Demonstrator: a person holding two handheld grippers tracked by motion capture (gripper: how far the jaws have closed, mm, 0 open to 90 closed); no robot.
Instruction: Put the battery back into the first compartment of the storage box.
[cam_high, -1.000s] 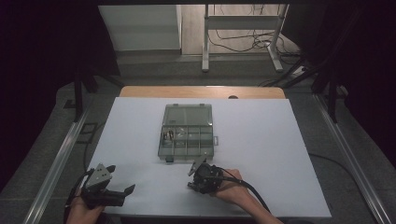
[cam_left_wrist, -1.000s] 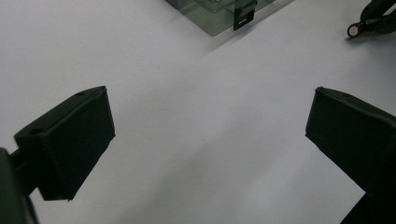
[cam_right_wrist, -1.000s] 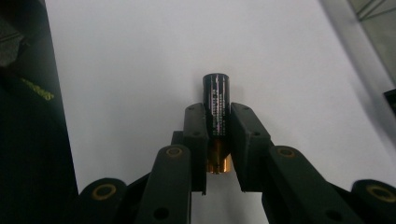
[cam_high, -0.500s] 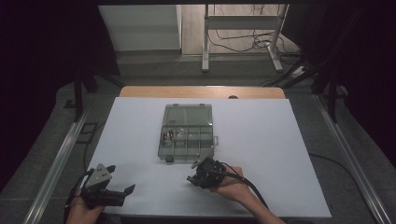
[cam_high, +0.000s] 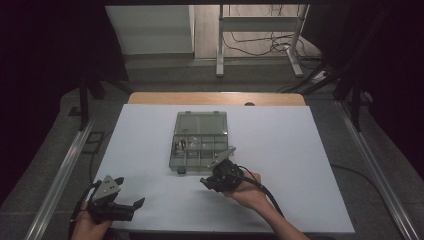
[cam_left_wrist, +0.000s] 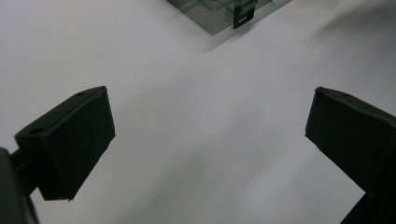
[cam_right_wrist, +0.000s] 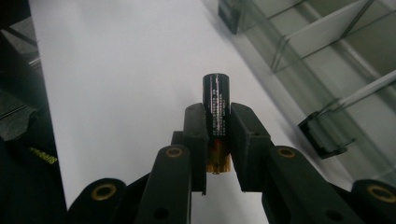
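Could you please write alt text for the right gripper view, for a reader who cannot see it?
The right gripper clamps a black battery between its two jaws above a white table. A clear compartment box lies at the right.

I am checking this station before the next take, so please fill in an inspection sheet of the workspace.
Surface: white table top, bare around the work.
Job's things: clear compartment box, lid open, small parts inside; black battery.
Clutter: nothing seen.
Grippers: right gripper shut on the battery, beside the box's near right corner; left gripper open, nothing between its jaws.
Cables: black cable trails from the right gripper.
Surroundings: dark room, metal frame and floor wires beyond the table.
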